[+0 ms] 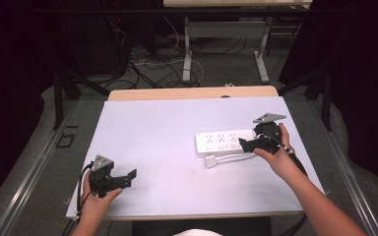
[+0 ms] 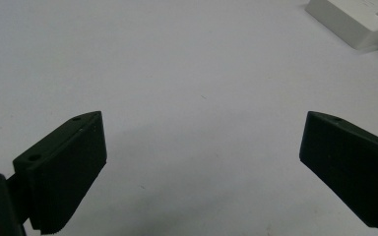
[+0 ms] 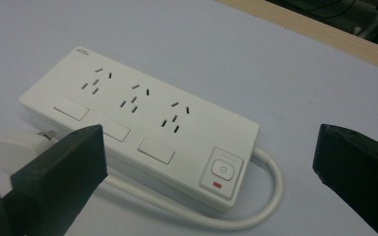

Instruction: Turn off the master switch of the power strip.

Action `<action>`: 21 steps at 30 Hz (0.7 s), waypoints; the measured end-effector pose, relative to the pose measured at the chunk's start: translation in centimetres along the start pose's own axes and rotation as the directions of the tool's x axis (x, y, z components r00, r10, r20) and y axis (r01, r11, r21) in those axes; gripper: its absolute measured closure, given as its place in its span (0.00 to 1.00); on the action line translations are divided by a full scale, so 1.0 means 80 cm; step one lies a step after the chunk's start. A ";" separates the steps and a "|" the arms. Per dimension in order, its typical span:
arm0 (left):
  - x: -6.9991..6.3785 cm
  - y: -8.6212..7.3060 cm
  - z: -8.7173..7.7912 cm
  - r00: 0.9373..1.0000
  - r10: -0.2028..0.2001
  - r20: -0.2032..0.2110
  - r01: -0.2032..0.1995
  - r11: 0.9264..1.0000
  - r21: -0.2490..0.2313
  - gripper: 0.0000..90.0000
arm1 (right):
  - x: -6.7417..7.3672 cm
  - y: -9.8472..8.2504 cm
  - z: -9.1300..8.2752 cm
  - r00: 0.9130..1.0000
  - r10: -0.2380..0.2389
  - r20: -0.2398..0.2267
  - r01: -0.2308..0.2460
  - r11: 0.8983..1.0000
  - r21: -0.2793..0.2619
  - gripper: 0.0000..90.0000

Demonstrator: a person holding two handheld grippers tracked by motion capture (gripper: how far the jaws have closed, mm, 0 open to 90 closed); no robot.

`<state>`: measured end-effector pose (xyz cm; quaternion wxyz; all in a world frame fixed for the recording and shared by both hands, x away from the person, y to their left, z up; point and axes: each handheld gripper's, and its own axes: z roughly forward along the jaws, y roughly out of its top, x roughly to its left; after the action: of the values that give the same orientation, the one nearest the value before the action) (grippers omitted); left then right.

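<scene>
We see the power strip (image 3: pixel 138 128) just ahead of the right gripper (image 3: pixel 211 162), jaws spread wide, nothing held. Left gripper (image 2: pixel 202 162) released, well apart.

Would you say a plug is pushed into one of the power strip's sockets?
No, all three sockets on the power strip are empty; its plug lies beside it.

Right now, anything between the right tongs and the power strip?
Nothing visible. The right tongs hang open just above the power strip, at the end with its power button. Its own cord loops around that end, and the plug lies beside the strip on the table, not in the path.
</scene>
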<state>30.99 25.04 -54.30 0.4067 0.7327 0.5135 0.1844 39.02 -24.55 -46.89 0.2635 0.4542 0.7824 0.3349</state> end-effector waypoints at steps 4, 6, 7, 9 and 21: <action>0.000 0.000 0.000 1.000 0.000 -0.001 0.000 1.000 0.000 0.04 | 0.003 -0.006 -0.011 1.000 -0.021 -0.005 0.021 1.000 -0.012 0.00; 0.000 0.000 0.000 1.000 0.000 0.000 0.000 1.000 -0.001 0.04 | 0.005 -0.010 -0.016 1.000 -0.024 -0.006 0.024 1.000 -0.019 0.00; 0.000 0.000 0.000 1.000 0.000 -0.001 0.000 1.000 -0.001 0.04 | 0.007 -0.012 -0.018 1.000 -0.015 -0.004 0.015 1.000 -0.020 0.00; 0.000 0.000 0.000 1.000 0.000 -0.001 0.000 1.000 -0.001 0.04 | 0.008 -0.016 -0.022 1.000 -0.024 -0.016 0.023 0.999 -0.025 0.00; -0.001 0.000 -0.001 1.000 0.002 -0.001 -0.002 1.000 0.000 0.04 | 0.015 -0.046 -0.042 0.999 -0.023 -0.029 0.022 0.998 -0.052 0.00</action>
<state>30.92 25.03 -54.24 0.4063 0.7331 0.5131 0.1850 34.09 -25.77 -47.68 0.2673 0.4335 0.7823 0.3586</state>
